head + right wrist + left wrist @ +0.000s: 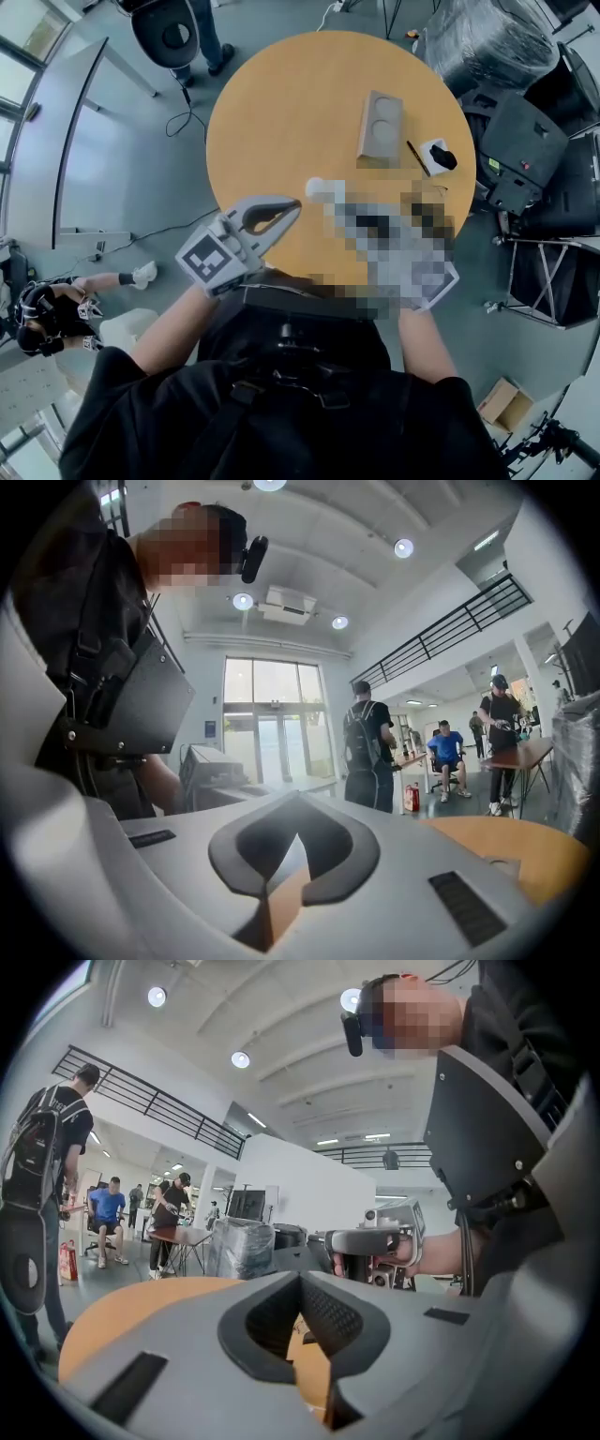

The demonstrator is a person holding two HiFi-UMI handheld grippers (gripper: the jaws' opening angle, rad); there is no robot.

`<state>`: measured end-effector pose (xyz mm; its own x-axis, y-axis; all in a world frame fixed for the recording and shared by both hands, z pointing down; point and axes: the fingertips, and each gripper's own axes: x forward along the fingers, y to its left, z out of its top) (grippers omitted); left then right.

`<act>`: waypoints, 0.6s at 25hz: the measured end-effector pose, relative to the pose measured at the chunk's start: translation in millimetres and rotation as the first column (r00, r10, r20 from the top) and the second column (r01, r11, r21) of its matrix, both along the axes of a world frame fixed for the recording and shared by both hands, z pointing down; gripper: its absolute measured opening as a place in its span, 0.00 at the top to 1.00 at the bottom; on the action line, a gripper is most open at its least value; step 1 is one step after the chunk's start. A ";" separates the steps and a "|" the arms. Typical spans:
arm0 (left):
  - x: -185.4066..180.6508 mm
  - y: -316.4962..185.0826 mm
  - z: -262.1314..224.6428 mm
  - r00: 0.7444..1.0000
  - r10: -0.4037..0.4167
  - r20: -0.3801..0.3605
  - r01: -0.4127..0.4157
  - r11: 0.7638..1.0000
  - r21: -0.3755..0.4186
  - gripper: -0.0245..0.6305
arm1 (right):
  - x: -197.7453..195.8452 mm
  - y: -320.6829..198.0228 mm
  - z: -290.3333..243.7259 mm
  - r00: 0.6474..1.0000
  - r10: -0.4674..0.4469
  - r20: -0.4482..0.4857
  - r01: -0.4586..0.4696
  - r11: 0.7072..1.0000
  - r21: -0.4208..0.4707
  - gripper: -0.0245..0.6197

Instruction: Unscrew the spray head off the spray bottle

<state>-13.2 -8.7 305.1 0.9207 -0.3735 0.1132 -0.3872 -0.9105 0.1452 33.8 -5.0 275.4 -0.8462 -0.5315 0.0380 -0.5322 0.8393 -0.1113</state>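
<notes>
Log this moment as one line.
left gripper: shut, empty, over table edge | right gripper: shut, empty | spray bottle: not made out | unscrewing: not under way
</notes>
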 end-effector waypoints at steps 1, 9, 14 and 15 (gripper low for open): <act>-0.2 0.7 -4.8 1.000 0.002 -0.001 -0.002 1.000 0.007 0.93 | -1.6 2.6 -8.5 1.000 -0.006 0.006 0.006 1.000 0.010 0.96; -0.4 4.8 -34.0 1.000 0.015 -0.003 -0.015 0.999 0.029 0.93 | -12.3 7.6 -39.1 1.000 -0.021 0.006 0.021 0.998 0.063 0.96; 1.9 2.9 -42.1 1.000 0.023 -0.006 -0.023 0.999 0.038 0.93 | -12.0 3.8 -36.6 1.000 -0.010 -0.002 0.010 0.999 0.051 0.96; 2.9 1.7 -41.7 1.000 0.025 0.000 -0.025 0.999 0.037 0.93 | -10.9 2.1 -35.4 1.000 -0.008 -0.001 0.008 0.999 0.049 0.96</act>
